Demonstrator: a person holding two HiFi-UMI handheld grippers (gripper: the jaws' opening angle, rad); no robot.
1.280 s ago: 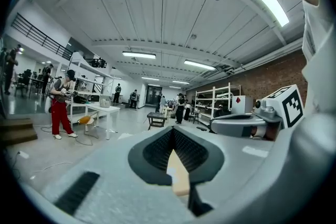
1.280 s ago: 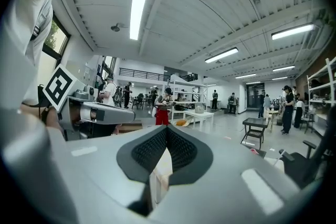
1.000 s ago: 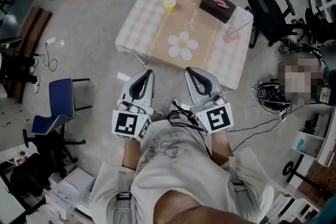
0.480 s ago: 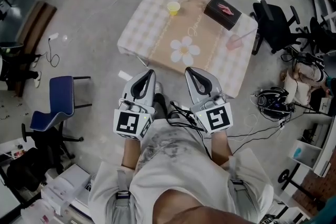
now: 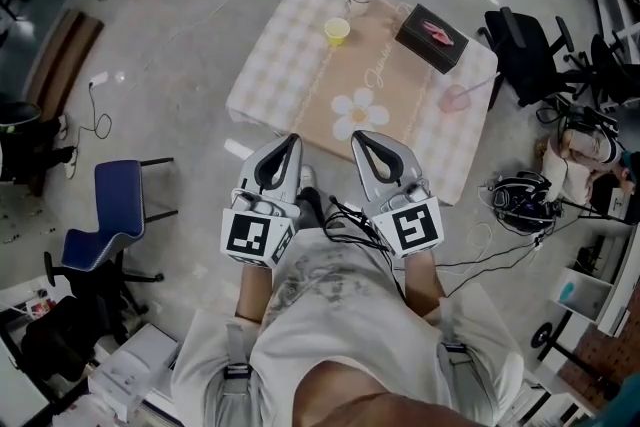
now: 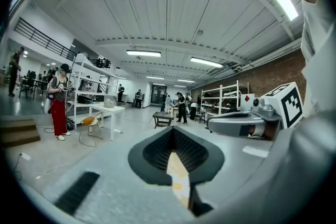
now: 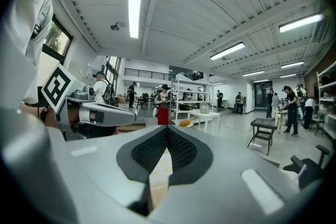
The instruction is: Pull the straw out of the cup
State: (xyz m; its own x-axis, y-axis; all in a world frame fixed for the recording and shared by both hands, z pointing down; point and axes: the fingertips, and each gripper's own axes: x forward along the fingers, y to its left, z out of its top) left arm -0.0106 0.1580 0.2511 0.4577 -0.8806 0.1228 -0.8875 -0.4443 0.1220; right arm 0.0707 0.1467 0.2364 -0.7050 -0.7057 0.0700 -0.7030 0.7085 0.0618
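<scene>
Left gripper (image 5: pixel 288 141) and right gripper (image 5: pixel 362 137) are both closed and empty, held at centre, short of the worktop (image 5: pixel 290 55); the cup (image 5: pixel 455 99) with its straw (image 5: pixel 476 87) waits at the worktop's right edge.

Ahead of my grey left claw (image 5: pixel 289 139): a beige-and-white checked cloth (image 5: pixel 290 65) with a white daisy (image 5: pixel 360 113), a yellow cup (image 5: pixel 337 31), a pink cup (image 5: pixel 455 98) and a black box (image 5: pixel 432 37). To its left, a blue chair (image 5: pixel 115 205).
</scene>
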